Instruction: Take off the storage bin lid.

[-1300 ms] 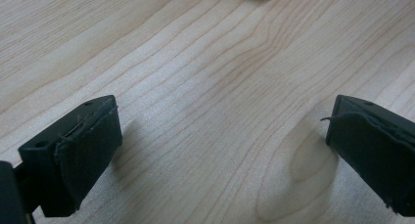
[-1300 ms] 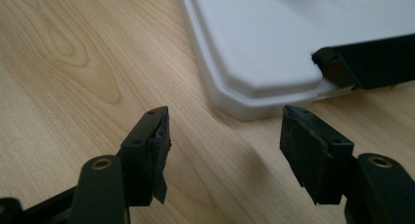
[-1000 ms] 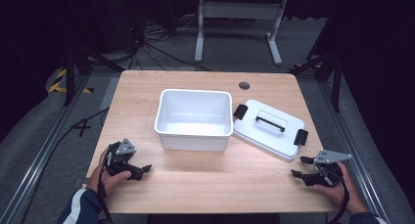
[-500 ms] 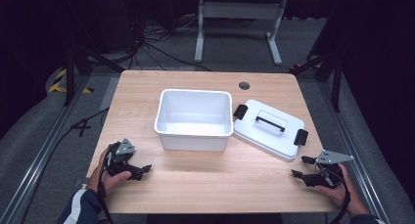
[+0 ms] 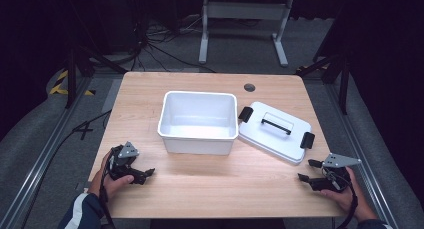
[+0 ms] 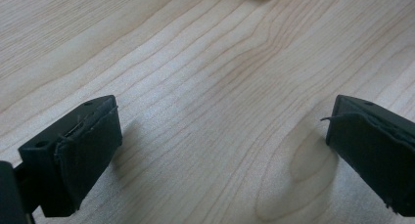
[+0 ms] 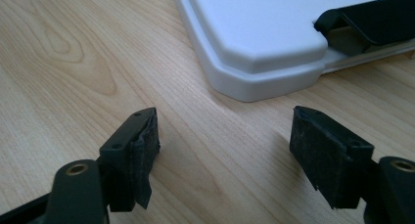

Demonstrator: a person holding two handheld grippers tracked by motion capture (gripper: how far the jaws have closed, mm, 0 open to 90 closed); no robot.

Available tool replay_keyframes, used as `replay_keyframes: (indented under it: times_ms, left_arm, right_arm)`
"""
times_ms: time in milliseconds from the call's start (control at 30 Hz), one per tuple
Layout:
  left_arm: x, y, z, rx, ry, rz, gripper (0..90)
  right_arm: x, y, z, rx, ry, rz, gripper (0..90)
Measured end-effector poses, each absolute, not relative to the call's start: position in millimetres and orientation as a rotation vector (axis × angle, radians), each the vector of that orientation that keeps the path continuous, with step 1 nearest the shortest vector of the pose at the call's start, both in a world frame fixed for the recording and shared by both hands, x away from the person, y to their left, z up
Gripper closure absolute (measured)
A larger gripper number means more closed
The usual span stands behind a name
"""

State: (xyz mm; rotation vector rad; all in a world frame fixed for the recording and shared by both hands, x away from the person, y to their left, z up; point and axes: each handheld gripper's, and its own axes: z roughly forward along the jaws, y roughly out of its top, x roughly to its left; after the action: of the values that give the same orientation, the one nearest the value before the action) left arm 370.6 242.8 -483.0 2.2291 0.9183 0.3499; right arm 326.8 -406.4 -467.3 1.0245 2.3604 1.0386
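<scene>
Box: the white plastic box (image 5: 198, 121) sits open in the middle of the wooden bench (image 5: 150, 89).
Lid: the flat white plastic lid (image 5: 275, 131) with black clips lies on the bench, touching the right side of the box.
Lid's long way: it runs slanted, from the box's back right corner down toward the right claw.
Right claw: the right claw (image 5: 306, 170) rests near the front right corner of the bench, spread wide, with nothing in it. Its jaws have just been opening a little more.
Which way: the lid's near corner (image 7: 254, 62) lies just ahead of the right claw and a bit to the side, apart from the pads.
Left claw: the left claw (image 5: 146, 173) rests near the front left of the bench, spread wide and empty, with bare wood between its pads (image 6: 93, 145).
Nearer hand: the right one is nearer to the lid, so it looks like the one to pick it up.
What differs: both hands, the box and the lid sit in the same spots as a second ago.
</scene>
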Motion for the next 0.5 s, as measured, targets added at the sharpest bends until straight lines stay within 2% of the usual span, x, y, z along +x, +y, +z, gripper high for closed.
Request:
replay_keyframes:
  times_ms: [500]
  left_arm:
    - [370.9,243.2,-482.5,2.236,0.915,0.347,0.4]
  right_arm:
    - [328.6,-406.0,-467.3,1.048,2.353,1.029,22.7]
